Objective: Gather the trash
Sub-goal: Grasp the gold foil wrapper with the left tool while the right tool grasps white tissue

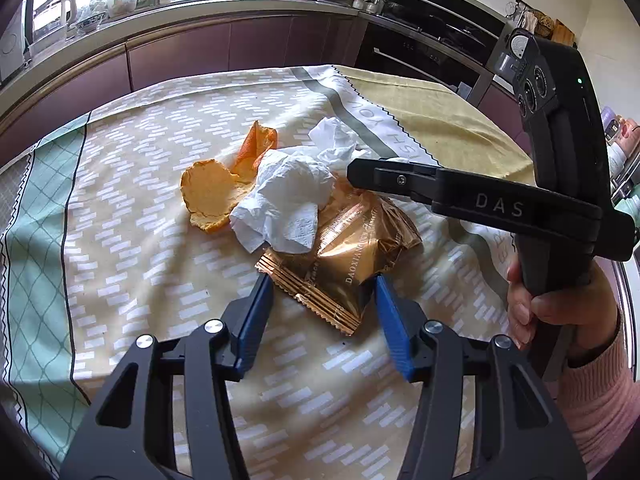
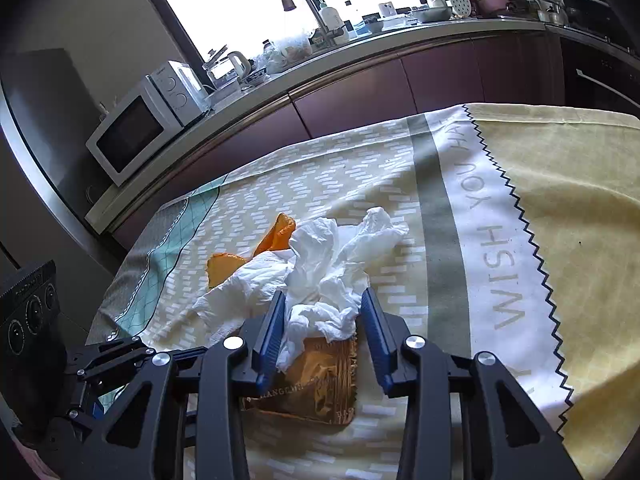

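Three trash bits, nothing collected yet: gold wrapper (image 1: pixel 352 256), tissue (image 2: pixel 320 276), orange peel (image 1: pixel 208 196) piled on tablecloth (image 1: pixel 160 280). L gripper (image 1: pixel 324 292) spread round wrapper; R gripper (image 2: pixel 322 312) spread w/ tissue between, not pinching.

Left gripper (image 1: pixel 324 292): jaws spread wide, blue pads facing each other, nothing clamped. Right gripper (image 2: pixel 323 310): jaws likewise apart, angled downward. Right hand (image 1: pixel 560 308) wraps the handle from below, pink sleeve at the wrist.
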Demonstrator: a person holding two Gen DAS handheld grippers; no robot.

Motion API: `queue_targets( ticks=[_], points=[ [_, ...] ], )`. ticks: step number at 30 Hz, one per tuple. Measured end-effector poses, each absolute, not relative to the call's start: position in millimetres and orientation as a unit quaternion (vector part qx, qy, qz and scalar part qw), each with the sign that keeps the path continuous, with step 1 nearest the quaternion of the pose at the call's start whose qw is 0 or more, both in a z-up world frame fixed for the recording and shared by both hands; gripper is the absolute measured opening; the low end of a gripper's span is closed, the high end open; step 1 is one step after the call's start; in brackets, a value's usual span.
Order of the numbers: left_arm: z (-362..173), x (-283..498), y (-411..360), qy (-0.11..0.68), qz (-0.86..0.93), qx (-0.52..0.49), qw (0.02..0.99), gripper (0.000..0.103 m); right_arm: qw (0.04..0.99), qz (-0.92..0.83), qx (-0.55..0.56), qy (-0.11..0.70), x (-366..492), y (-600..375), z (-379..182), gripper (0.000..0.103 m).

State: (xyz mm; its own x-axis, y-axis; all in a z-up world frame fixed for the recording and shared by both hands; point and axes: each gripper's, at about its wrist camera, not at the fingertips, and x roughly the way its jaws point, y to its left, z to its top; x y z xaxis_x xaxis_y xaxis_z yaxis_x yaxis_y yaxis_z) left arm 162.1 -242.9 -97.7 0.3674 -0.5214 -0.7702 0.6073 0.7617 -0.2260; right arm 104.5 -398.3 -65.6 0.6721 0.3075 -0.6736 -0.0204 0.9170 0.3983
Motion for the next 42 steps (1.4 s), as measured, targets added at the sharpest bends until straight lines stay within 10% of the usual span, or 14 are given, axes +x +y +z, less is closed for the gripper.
queue_targets(
  ticks=[11, 20, 26, 34, 42],
  points=[
    [-98.1, 153.2, -231.7, 0.451, -0.373, 0.015, 0.811, 0.001, 0.909, 0.086, 0.205, 0.351, 78.8, -418.2, -47.7, 0.017],
    [-90.1, 144.6, -215.8, 0.44, -0.378, 0.006, 0.814, 0.001, 0.913, 0.088, 0.222, 0.331, 60.7, -426.3, -37.8, 0.017],
    [-87.8, 151.1, -220.1, 0.437, -0.373, 0.02, 0.818, 0.046, 0.905, 0.093, 0.229, 0.347, 61.5, -421.4, -50.6, 0.017],
    [-98.7, 149.8, -252.4, 0.434, -0.357, 0.081, 0.823, 0.042, 0.897, 0.105, 0.227, 0.365, 65.3, -412.6, -61.7, 0.017],
    [-97.4, 148.7, -247.9, 0.438, -0.362, 0.056, 0.821, 0.008, 0.894, 0.109, 0.234, 0.366, 61.2, -413.6, -64.5, 0.017]
  ],
)
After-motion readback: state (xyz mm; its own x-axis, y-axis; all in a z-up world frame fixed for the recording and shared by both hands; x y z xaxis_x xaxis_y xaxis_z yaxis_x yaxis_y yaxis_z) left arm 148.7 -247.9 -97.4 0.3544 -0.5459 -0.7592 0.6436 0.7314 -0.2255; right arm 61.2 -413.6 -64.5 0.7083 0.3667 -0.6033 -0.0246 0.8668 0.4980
